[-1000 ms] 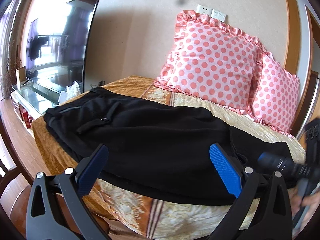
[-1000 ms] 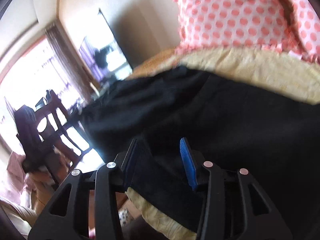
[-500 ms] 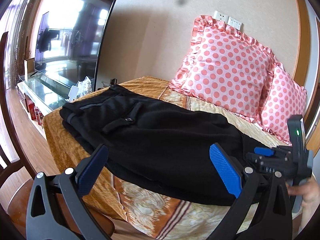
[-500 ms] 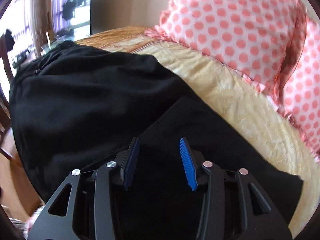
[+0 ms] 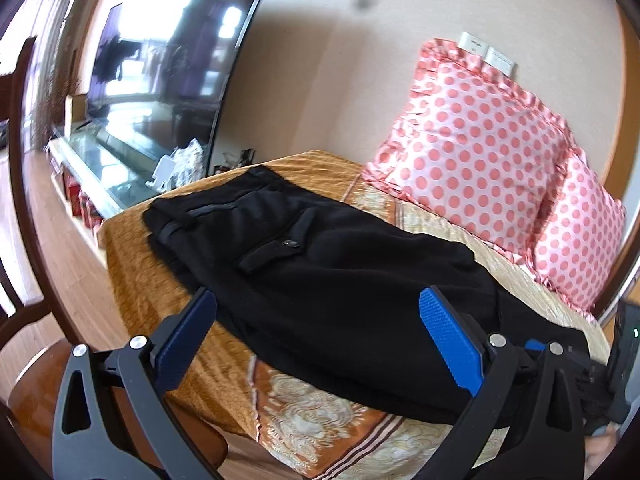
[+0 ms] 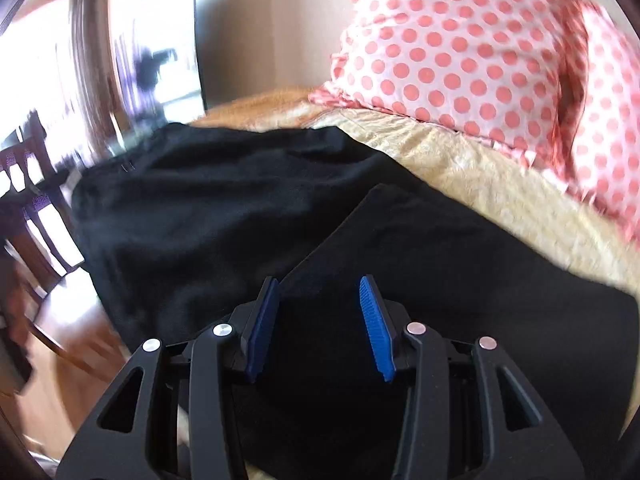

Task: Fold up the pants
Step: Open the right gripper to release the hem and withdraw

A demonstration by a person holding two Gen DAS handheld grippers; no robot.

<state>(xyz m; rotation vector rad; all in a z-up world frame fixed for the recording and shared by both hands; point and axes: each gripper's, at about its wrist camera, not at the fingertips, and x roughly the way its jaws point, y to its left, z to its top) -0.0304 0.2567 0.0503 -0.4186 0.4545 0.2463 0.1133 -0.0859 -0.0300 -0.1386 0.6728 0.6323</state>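
Note:
Black pants [image 5: 328, 280] lie lengthwise on the bed, waistband and pockets at the far left, legs running to the near right. My left gripper [image 5: 320, 320] is wide open and empty, held off the bed's near edge in front of the pants' middle. The right gripper [image 5: 580, 364] shows at the right edge of the left wrist view, over the leg ends. In the right wrist view the right gripper [image 6: 320, 304] is open low over the black pants [image 6: 240, 208], with a folded leg end [image 6: 460, 272] under and beyond it. Nothing is gripped.
Two pink polka-dot pillows [image 5: 472, 148] stand against the wall behind the pants. The bed has a gold patterned cover [image 5: 312, 428]. A large TV [image 5: 168, 64] on a glass stand is at the left. A dark wooden chair [image 6: 36, 216] stands beside the bed.
My left gripper has swung to the right and backed off slightly; the pants lie as before. My right gripper has shifted over the leg ends and stays open.

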